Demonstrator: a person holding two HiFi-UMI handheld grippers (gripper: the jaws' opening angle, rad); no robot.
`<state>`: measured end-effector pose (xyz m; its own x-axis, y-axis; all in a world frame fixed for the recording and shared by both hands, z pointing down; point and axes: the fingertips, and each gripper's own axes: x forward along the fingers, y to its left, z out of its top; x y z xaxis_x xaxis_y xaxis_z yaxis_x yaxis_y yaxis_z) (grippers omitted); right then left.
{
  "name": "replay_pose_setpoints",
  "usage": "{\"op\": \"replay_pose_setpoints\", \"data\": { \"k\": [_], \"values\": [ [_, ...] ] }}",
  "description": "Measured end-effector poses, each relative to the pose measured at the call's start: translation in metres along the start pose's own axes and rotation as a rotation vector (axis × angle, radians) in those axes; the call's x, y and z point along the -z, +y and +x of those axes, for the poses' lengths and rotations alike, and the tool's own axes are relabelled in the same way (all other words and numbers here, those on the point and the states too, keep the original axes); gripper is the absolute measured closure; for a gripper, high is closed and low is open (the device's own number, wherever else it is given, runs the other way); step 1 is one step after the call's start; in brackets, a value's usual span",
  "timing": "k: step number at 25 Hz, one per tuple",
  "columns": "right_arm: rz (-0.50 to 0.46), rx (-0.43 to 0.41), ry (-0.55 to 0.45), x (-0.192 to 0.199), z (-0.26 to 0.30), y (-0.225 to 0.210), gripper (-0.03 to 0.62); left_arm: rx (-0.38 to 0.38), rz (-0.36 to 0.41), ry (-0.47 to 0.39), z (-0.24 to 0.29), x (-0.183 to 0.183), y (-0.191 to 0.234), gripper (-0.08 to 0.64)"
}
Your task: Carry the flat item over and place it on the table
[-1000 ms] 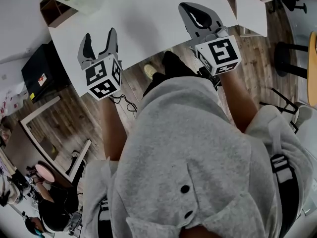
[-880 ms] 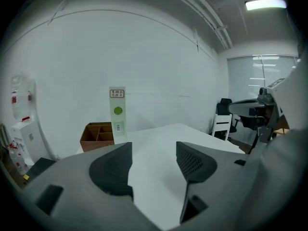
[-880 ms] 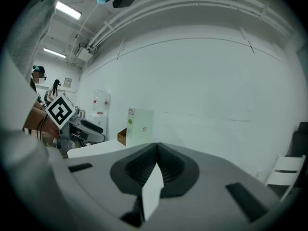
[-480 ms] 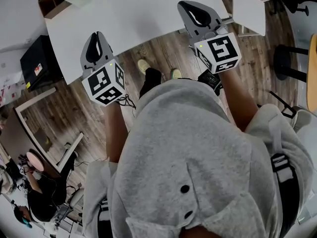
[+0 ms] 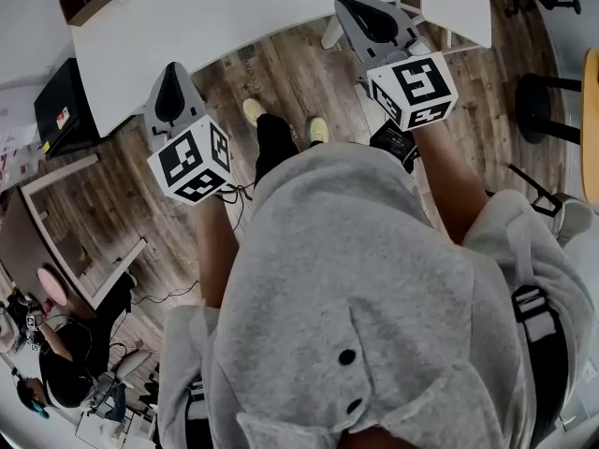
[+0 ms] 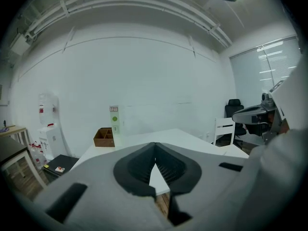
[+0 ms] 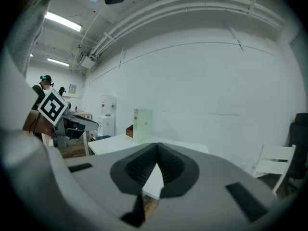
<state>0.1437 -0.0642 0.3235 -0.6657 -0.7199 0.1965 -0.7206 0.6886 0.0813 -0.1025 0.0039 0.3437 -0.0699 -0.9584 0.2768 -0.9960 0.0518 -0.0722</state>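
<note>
Ahead, the white tabletop (image 5: 234, 17) carries a brown compartment box (image 6: 104, 137) at its far corner, with a pale upright panel (image 6: 114, 119) just beside it. Whether that panel is the flat item I cannot tell. The left gripper (image 5: 174, 67) is clenched with nothing between its jaws, and the right gripper (image 5: 348, 7) is clenched and empty too. Both hang over the wooden floor (image 5: 299, 73), just off the tabletop's near edge. A white chair (image 6: 224, 129) stands by the right corner, a black stool (image 5: 538, 110) farther right, and a black case (image 5: 56, 110) lies on the floor at left. Open floor lies between them.
</note>
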Motion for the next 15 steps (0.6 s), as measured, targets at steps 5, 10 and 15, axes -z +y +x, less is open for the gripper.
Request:
{"op": "replay_pose_setpoints", "data": {
  "k": [5, 10, 15],
  "values": [
    [-0.004, 0.000, -0.017, 0.002, -0.027, -0.002, 0.566, 0.008, -0.029, 0.006, -0.020, 0.007, -0.022, 0.538],
    [-0.010, -0.001, -0.030, 0.003, -0.041, 0.000, 0.566, 0.005, -0.022, 0.011, -0.033, 0.007, -0.029, 0.538],
    [-0.032, -0.012, -0.033, 0.001, -0.047, 0.003, 0.566, 0.003, -0.027, 0.008, -0.039, 0.005, -0.028, 0.538]
  ]
}}
